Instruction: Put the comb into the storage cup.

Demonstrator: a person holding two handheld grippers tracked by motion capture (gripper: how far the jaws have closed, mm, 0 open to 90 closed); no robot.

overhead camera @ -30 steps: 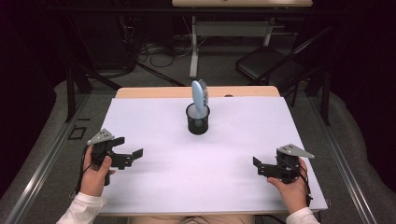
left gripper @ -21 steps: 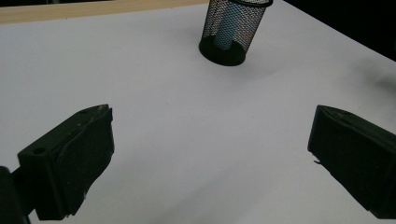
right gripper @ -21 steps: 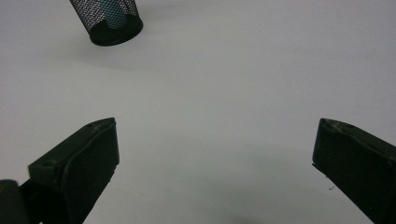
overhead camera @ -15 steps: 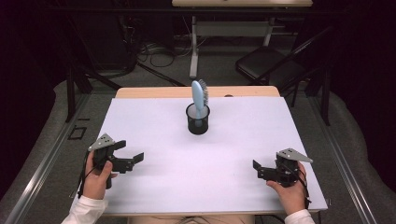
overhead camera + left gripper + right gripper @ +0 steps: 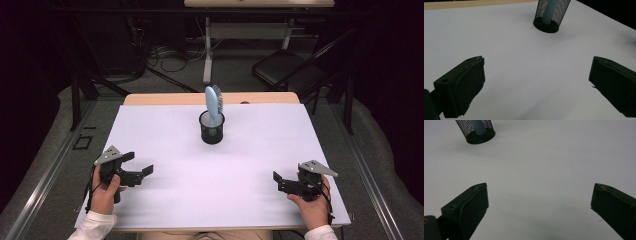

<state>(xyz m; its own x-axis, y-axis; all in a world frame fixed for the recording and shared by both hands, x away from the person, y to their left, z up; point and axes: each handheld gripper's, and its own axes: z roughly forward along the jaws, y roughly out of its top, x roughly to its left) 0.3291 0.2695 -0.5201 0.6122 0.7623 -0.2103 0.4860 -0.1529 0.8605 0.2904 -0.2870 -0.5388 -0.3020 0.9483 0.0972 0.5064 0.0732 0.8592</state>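
Standing upright in black mesh cup (image 5: 212,131), pale-blue hairbrush (image 5: 213,105)

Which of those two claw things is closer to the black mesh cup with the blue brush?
The left gripper: in the high view it sits a little nearer the mesh cup holding the blue brush than the right gripper.

One mesh cup (image 5: 212,131); one blue hairbrush (image 5: 213,105); two tongs: left tongs (image 5: 137,167), right tongs (image 5: 278,181).

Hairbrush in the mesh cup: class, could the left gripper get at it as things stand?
Probably yes: the left gripper is open, and bare table lies between it and the hairbrush, upright in the mesh cup.
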